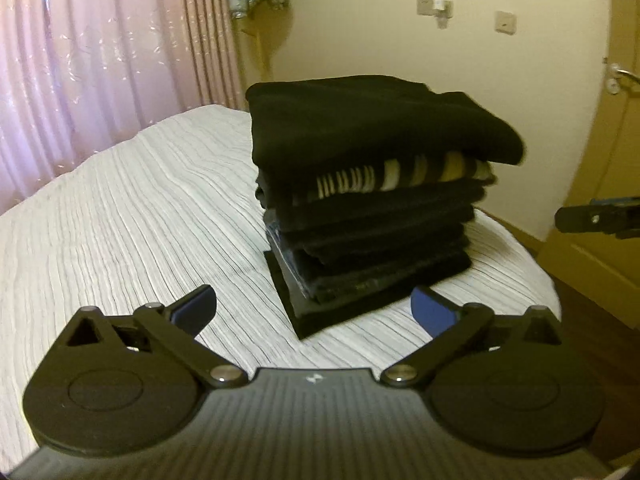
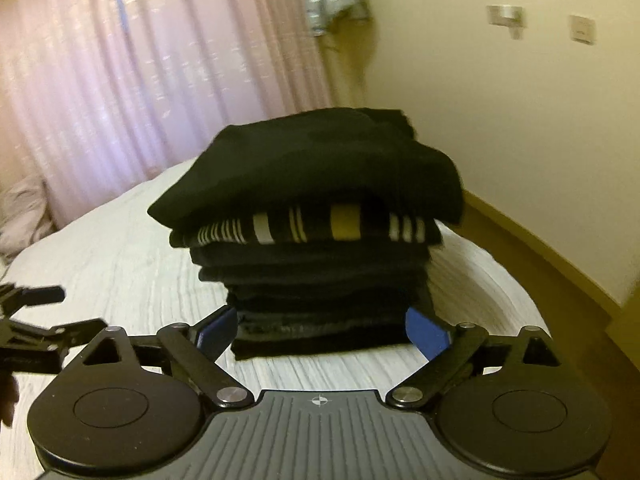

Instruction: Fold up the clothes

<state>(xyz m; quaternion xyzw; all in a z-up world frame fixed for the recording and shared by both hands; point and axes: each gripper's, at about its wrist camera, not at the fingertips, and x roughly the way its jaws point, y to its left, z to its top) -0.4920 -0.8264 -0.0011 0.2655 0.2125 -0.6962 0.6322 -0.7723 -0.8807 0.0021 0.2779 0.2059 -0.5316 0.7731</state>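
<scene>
A stack of folded clothes point(image 1: 368, 200) stands on the white ribbed bedspread point(image 1: 140, 220). Most layers are black; one layer point(image 1: 400, 176) has white and yellow stripes. A black garment point(image 1: 360, 116) lies on top. My left gripper point(image 1: 314, 310) is open and empty, just in front of the stack's base. In the right wrist view the same stack point(image 2: 320, 232) fills the middle, and my right gripper point(image 2: 322, 332) is open with its blue pads on either side of the stack's lowest layers. The right gripper also shows at the right edge of the left wrist view point(image 1: 600, 218).
Pink curtains point(image 1: 100, 60) hang behind the bed. A cream wall with switches point(image 1: 504, 22) and a door with a handle point(image 1: 618, 76) stand at the right. The wooden floor point(image 1: 600, 320) lies beyond the bed's right edge. A crumpled pale cloth point(image 2: 24, 208) lies at the far left.
</scene>
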